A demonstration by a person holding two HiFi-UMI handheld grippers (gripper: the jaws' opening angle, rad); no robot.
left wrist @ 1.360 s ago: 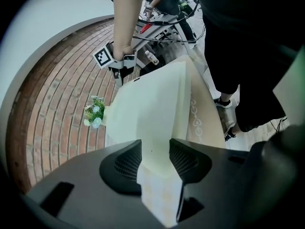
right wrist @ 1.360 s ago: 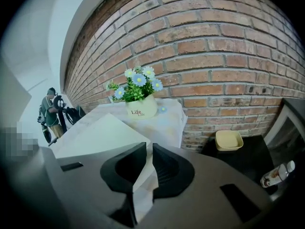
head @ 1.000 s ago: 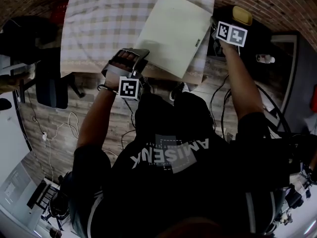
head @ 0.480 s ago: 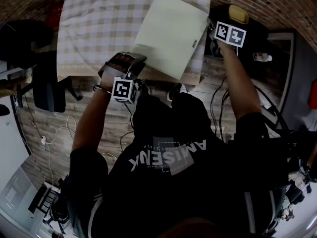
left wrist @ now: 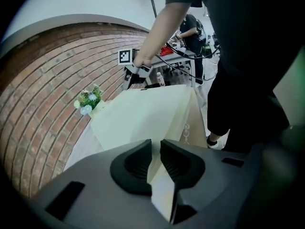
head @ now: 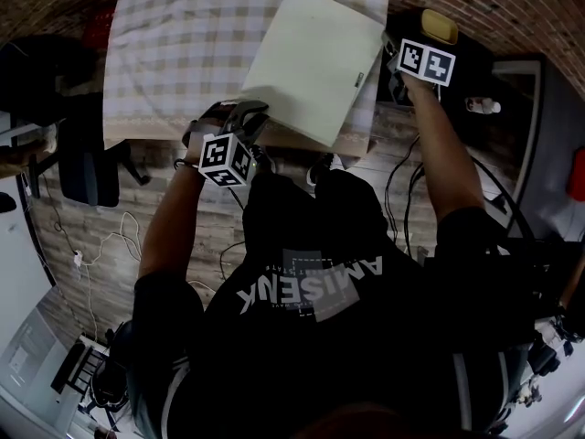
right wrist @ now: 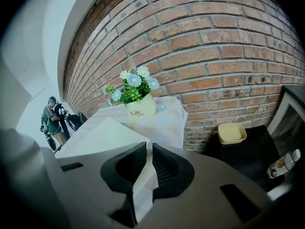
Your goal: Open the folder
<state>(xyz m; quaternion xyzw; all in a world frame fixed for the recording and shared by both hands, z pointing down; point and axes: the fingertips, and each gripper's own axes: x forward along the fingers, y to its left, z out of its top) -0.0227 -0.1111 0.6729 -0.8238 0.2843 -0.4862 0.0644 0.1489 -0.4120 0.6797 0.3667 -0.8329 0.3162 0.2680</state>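
Observation:
A pale cream folder point(head: 315, 62) lies closed and askew on the checked tablecloth point(head: 174, 53). My left gripper point(head: 249, 110) is at the folder's near left corner. In the left gripper view its jaws point(left wrist: 156, 154) are closing, and the corner of the folder point(left wrist: 143, 118) sits pinched between the pads. My right gripper point(head: 391, 55) holds the folder's right edge. In the right gripper view its jaws point(right wrist: 149, 161) stand narrow, with the folder's corner point(right wrist: 102, 137) clamped between them.
A pot of blue flowers point(right wrist: 138, 101) stands at the table's far edge against the brick wall. A yellow dish point(right wrist: 232, 132) rests on a dark stand to the right. A black chair point(head: 91, 149) sits left of the table. Cables trail over the floor point(head: 101, 245).
My left gripper has rolled, tipping its marker cube, and its jaws have narrowed onto the folder's near left corner. The right gripper and the folder have kept still.

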